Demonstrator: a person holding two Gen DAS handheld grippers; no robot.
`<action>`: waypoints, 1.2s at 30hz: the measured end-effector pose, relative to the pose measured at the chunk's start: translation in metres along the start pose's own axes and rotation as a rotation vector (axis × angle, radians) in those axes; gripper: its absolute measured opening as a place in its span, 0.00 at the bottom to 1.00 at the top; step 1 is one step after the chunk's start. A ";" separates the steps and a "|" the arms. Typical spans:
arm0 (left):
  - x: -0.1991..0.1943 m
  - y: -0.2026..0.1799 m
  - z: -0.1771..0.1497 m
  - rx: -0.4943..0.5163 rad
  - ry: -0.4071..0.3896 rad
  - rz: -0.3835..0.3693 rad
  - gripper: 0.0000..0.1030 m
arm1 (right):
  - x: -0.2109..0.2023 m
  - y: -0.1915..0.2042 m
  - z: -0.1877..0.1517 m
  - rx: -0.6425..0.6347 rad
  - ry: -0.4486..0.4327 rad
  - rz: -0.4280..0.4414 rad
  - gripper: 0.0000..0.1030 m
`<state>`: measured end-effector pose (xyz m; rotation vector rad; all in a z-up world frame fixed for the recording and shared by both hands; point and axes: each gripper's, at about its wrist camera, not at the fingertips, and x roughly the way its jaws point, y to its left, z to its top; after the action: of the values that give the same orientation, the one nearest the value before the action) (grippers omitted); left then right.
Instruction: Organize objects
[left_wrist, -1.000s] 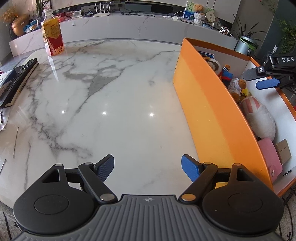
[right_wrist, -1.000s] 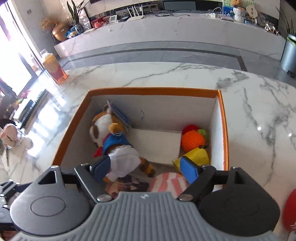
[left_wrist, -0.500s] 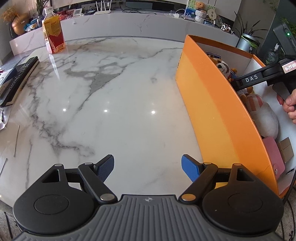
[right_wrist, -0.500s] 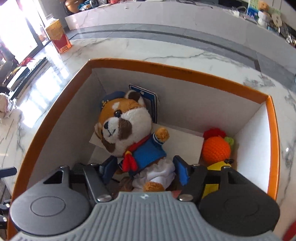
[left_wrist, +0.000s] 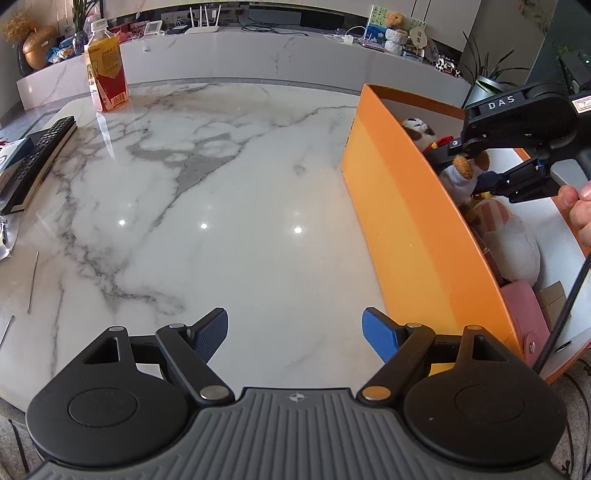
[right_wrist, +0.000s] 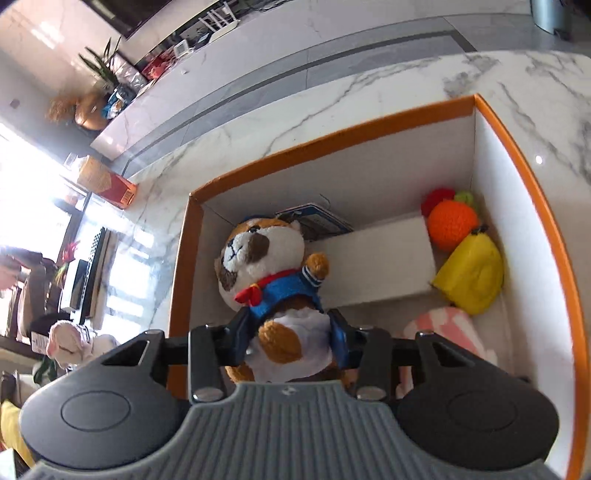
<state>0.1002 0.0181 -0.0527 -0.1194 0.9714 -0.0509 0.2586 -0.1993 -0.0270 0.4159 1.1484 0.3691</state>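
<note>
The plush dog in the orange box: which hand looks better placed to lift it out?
The right. Its gripper is inside the orange box, jaws closing around the plush dog. The left gripper hangs open over bare table, outside the box.

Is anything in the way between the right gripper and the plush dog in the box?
Nothing visible: the right gripper has its jaws closing around the plush dog, one at each flank, inside the orange box.

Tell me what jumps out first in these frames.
The plush dog in a blue sailor top sits at the left of the orange box, with the right gripper closing around its body. The orange crochet ball and yellow toy lie at the right wall.
</note>
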 end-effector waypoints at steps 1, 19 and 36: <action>-0.002 0.001 0.000 -0.001 -0.004 0.000 0.92 | 0.003 0.001 -0.002 0.034 0.007 0.011 0.44; -0.009 0.009 0.003 -0.054 -0.017 -0.040 0.92 | -0.109 0.009 -0.034 -0.362 -0.219 -0.204 0.90; -0.003 -0.024 0.002 -0.026 -0.050 -0.024 0.89 | -0.055 -0.095 -0.016 -0.147 -0.196 -0.337 0.06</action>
<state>0.1008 -0.0049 -0.0466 -0.1558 0.9210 -0.0572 0.2300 -0.3061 -0.0361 0.1217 0.9710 0.1136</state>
